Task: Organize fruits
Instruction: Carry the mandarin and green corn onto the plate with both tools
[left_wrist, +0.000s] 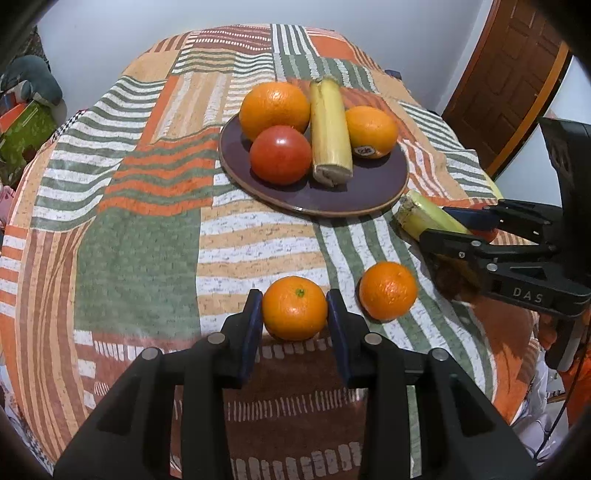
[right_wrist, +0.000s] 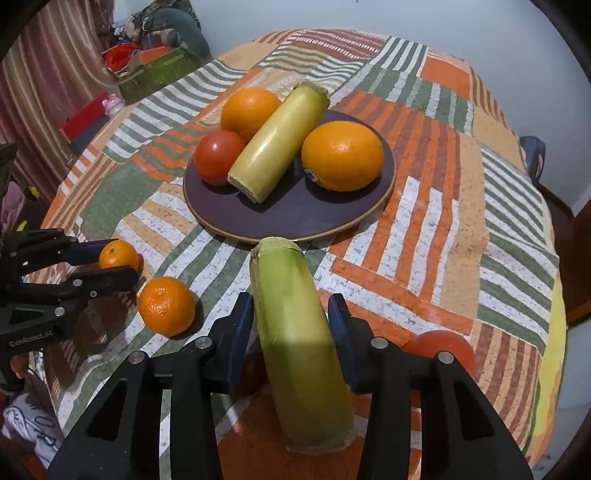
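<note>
The left gripper (left_wrist: 294, 308) grasps a mandarin (left_wrist: 294, 308); a second mandarin (left_wrist: 388, 290) lies just right of it. The right gripper (right_wrist: 291, 314) grasps a corn cob (right_wrist: 299, 332), with the plate (right_wrist: 295, 218) just ahead.

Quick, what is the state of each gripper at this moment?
Left gripper: shut on the small mandarin, pads touching both its sides.
Right gripper: around the green-yellow stalk; whether it grips cannot be told.

Bare tablecloth (left_wrist: 122, 236) left of plate (left_wrist: 314, 199), loose mandarin (left_wrist: 388, 290) between grippers
</note>
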